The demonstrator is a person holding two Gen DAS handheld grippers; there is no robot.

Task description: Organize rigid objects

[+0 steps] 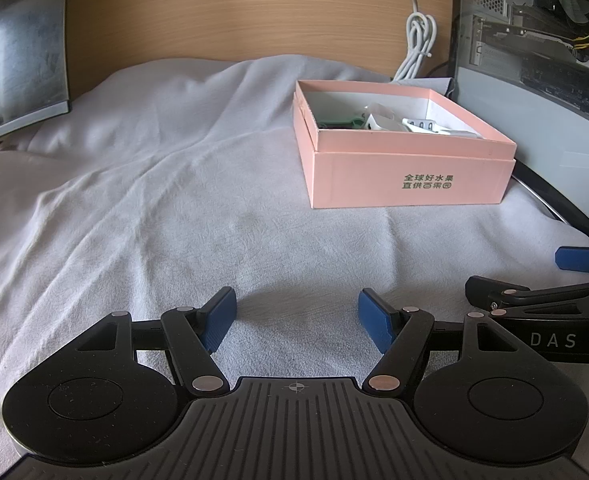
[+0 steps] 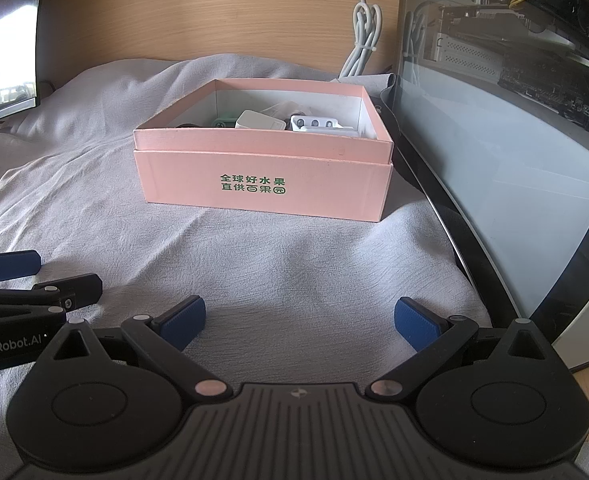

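A pink cardboard box [image 1: 406, 172] [image 2: 262, 184] with green lettering stands open on a white cloth. Inside lie white chargers [image 2: 314, 124] [image 1: 418, 125], a white plug block [image 2: 256, 120] and a green piece [image 2: 221, 121] [image 1: 340, 122]. My left gripper [image 1: 296, 320] hovers low over the cloth, open and empty, well in front and left of the box. The right gripper [image 2: 299, 322] is open too, empty, straight in front of the box. Each gripper's blue pads show at the edge of the other view: the right one's pad [image 1: 582, 258] and the left one's pad [image 2: 8, 266].
The wrinkled white cloth [image 1: 154, 208] [image 2: 294, 264] covers the surface. A glass-sided computer case [image 2: 514, 140] [image 1: 534, 60] stands close on the right. A monitor [image 1: 14, 48] [image 2: 2, 40] is at the far left, a coiled white cable [image 1: 416, 48] [image 2: 364, 36] against the wooden back panel.
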